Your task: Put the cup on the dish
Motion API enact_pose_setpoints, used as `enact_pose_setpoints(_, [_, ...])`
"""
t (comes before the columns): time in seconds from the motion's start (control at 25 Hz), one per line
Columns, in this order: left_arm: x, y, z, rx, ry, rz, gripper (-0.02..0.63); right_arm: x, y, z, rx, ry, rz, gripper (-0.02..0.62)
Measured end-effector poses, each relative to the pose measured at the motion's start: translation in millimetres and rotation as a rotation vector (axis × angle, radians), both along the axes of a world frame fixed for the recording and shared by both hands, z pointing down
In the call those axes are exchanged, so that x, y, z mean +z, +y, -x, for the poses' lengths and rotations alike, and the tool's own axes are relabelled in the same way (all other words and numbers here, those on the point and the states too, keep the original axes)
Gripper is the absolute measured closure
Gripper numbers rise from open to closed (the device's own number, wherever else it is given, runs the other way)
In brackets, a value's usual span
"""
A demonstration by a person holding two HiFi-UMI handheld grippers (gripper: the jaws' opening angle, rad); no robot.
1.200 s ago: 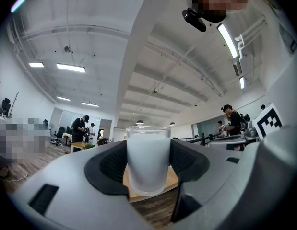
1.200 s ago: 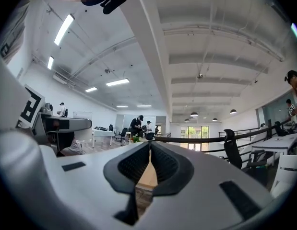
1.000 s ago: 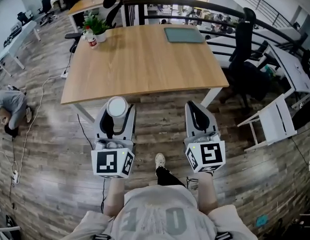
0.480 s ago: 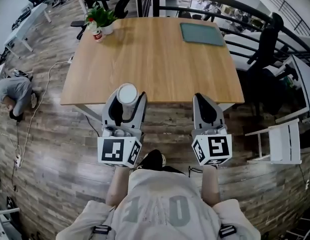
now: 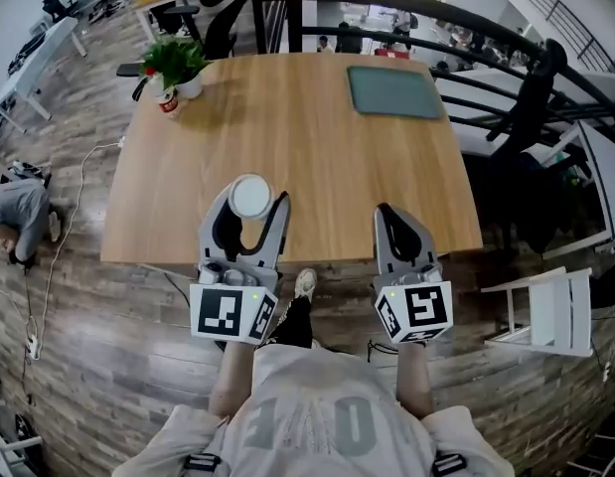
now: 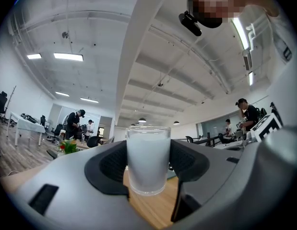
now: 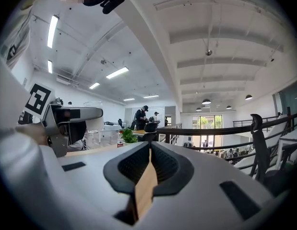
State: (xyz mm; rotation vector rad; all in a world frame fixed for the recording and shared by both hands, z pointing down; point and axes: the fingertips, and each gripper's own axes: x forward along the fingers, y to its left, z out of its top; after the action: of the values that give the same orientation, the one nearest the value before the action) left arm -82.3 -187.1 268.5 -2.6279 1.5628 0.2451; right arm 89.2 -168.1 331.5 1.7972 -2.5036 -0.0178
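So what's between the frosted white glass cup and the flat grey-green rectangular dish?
Nothing: the head view shows only bare light wooden table between the frosted white glass cup and the flat grey-green rectangular dish.

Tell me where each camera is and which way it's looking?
Head view: on the person's head, looking steeply down at the table; shows their shirt, the left gripper holding the cup, and the right gripper, shut.
Left gripper view: on the left gripper, looking along its jaws across the table; the cup stands between them.
Right gripper view: on the right gripper, looking along its closed jaws; the left gripper shows at its left.
Shared: the plant appears in all three views.
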Motion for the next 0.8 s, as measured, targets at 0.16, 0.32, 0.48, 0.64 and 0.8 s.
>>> enact_pose_setpoints(0.16, [0, -43, -7, 0.024, -0.032, -0.016, 0.344, 4, -46, 2, -0.002, 0.021, 0.012, 0.569])
enact_pose_setpoints(0.32, [2, 7, 9, 0.02, -0.048, -0.059, 0.344, 6, -2, 17, 0.0, 0.06, -0.026, 0.569])
enact_pose_setpoints(0.48, [-8, 53, 52, -0.002, -0.012, -0.074, 0.344, -2, 40, 53, -0.014, 0.117, -0.031, 0.569])
enact_pose_setpoints(0.64, [-18, 85, 100, 0.004, -0.024, -0.062, 0.344, -22, 76, 99, -0.003, 0.095, -0.029, 0.569])
enact_pose_setpoints(0.8, [-15, 84, 108, 0.035, -0.038, -0.017, 0.344, -37, 81, 110, 0.022, 0.117, -0.051, 0.569])
